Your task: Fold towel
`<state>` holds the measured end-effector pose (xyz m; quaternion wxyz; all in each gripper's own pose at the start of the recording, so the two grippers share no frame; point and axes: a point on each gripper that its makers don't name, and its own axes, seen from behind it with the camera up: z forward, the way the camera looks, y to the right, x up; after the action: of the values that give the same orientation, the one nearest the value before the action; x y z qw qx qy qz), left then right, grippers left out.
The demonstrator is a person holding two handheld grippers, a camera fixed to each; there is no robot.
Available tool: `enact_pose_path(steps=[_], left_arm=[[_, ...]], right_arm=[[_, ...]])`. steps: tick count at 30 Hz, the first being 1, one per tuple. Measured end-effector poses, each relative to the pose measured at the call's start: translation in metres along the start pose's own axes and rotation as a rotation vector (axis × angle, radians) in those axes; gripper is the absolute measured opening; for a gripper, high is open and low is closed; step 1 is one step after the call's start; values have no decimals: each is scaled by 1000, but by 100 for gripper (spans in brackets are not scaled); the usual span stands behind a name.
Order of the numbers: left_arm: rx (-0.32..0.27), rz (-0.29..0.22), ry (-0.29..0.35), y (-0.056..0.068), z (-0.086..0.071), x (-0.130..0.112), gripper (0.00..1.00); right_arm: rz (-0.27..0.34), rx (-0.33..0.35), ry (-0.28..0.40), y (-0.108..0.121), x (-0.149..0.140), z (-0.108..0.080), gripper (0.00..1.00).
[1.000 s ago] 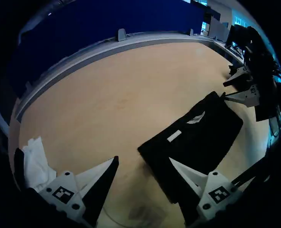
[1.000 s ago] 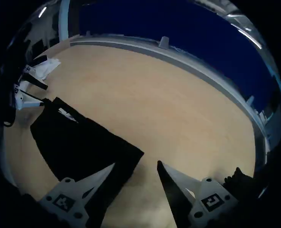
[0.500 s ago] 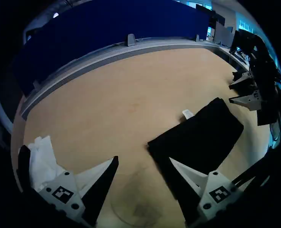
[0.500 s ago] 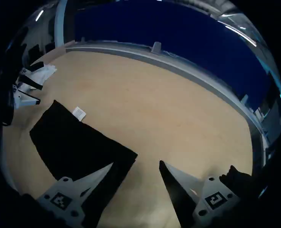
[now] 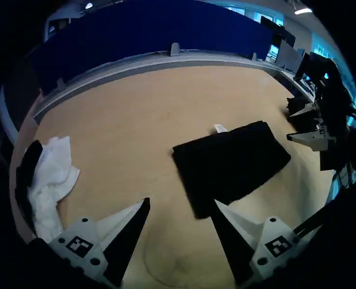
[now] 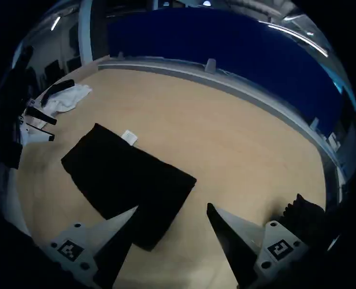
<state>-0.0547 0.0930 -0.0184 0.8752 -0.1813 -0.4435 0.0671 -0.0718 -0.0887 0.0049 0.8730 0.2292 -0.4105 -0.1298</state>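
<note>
Left gripper view: left claw (image 5: 179, 201) is spread wide with nothing between its fingers. Black towel (image 5: 230, 166) lies flat on the tan tabletop (image 5: 129, 125), ahead and to the right of centre. It is a folded rectangle, edges fairly straight, no big wrinkles that I can see. Small white tag (image 5: 220, 128) sticks out at its far edge, resting on the wood. The near corner of the towel lines up with this claw's right fingertip; contact can't be told from this angle.

Right claw (image 5: 289, 126) shows at the right edge, just past the towel's short end. Its jaws are spread, it holds nothing, and it is clear of the fabric.

White cloth (image 5: 52, 178) sits crumpled at the left side of the tabletop, with a dark item (image 5: 26, 166) touching its outer side. Both are well apart from the towel.

Grey rail (image 5: 144, 65) runs along the tabletop's far edge, with a blue partition (image 5: 153, 29) behind it.

Right gripper view: towel is left of centre, and its near corner reaches down beside this claw's left finger. Tag is on the far long edge. Left claw is at the far left, apart from the towel, with the white cloth beyond it. Dark lump (image 6: 303, 212) sits by the right finger, too dim to identify.
</note>
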Motion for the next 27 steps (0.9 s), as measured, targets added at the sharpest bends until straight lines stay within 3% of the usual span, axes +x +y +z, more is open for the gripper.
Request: enact_pose_path(steps=[9,19,27], left_arm=[[21,-59,-6,7,-33,-35,88],[47,-116,2,7,-52,-48,88],[70,-142,-8,8,-66,-65,88]], right_arm=[[-25,38,-19,-25,-23,-17,100],[-66,109,-48,-43,-42,-10,99],[-126,179,-95,-54,-61,2,80]])
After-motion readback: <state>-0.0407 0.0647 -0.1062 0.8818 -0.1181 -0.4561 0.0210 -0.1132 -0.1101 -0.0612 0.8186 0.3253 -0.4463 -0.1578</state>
